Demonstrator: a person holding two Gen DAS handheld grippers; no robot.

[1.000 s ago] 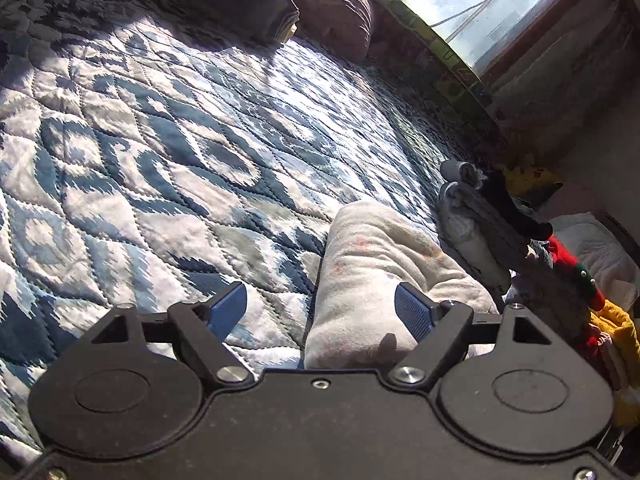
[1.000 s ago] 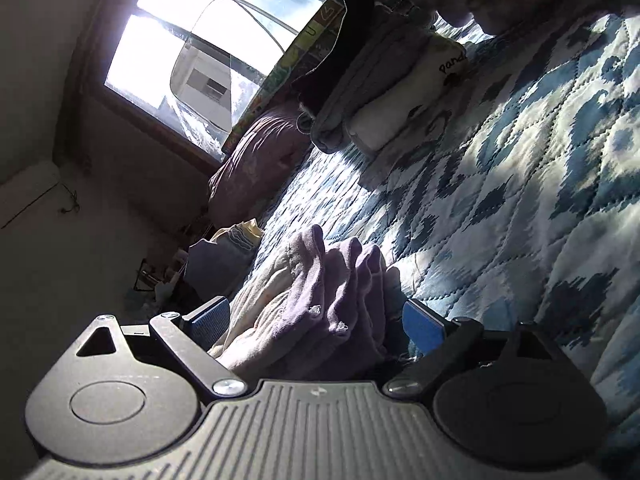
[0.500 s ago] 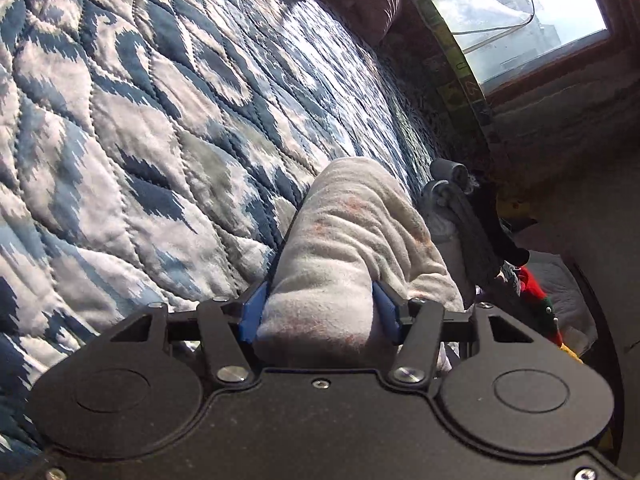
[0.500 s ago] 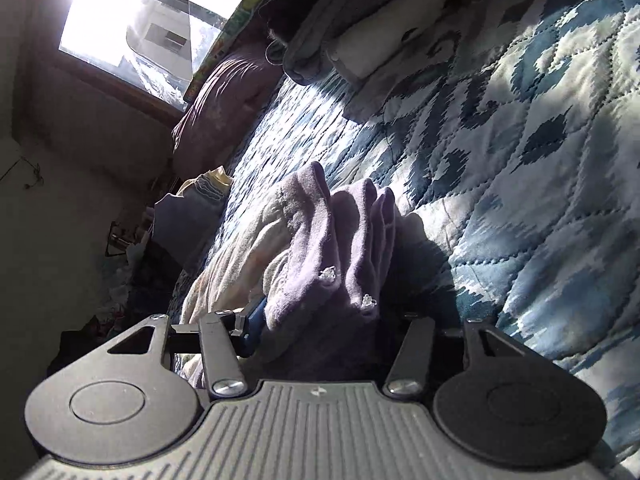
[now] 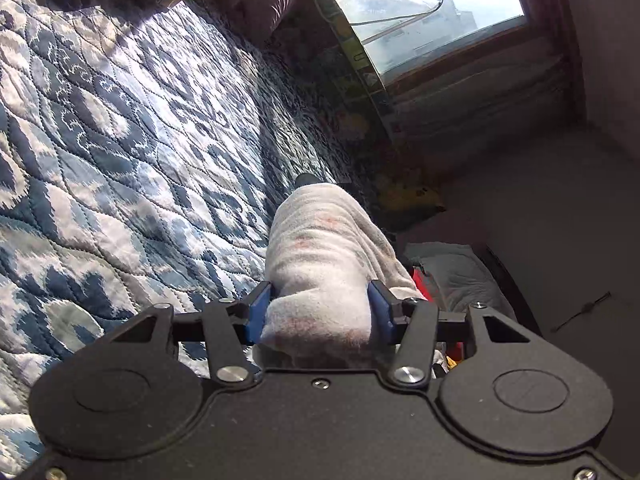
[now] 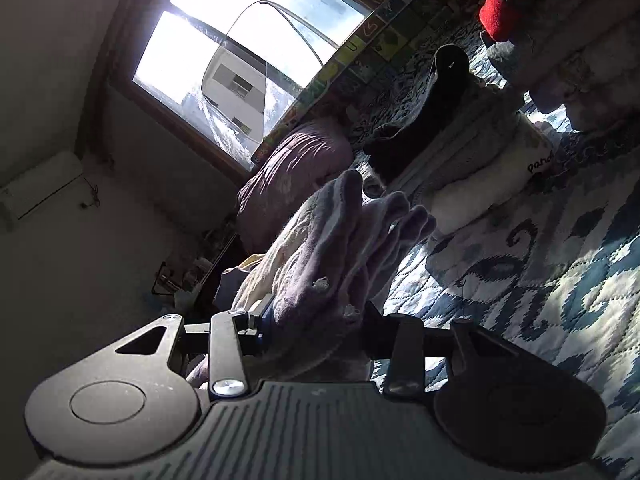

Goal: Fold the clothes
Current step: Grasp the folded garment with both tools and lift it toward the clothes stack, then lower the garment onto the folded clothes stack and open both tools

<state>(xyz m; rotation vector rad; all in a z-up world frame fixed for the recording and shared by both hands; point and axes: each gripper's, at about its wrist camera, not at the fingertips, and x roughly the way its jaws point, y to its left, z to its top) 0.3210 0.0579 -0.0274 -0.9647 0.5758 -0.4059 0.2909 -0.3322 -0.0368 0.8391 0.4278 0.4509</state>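
Both grippers, wide open a second ago, now clench cloth and lift it off the bed. At the left, the pale folded garment [image 5: 324, 264] is pinched between the blue pads [image 5: 256, 312] of the left gripper [image 5: 318, 312], its far end raised over the blue-and-white quilt [image 5: 120, 152]. At the right, the bunched lilac garment [image 6: 344, 248] is grasped by the right gripper [image 6: 316, 320], a cream layer showing beside it; whether both views show ends of one piece cannot be told. Beyond the lilac cloth a stack of folded clothes [image 6: 480, 160] rests on the quilt, a dark piece draped over its top, with a red-and-green soft toy [image 6: 508, 4] near it. A mauve pillow [image 6: 296, 176] lies at the head of the bed beneath a bright window [image 6: 224, 60]. Off the bed's edge in the left view, more cloth [image 5: 452, 276], some of it red and yellow, lies heaped and apparently unfolded. Judged from this, the task is partly done: several pieces are stacked, the held cloth seems folded into a compact bundle and likely awaits placing, and the heap remains.
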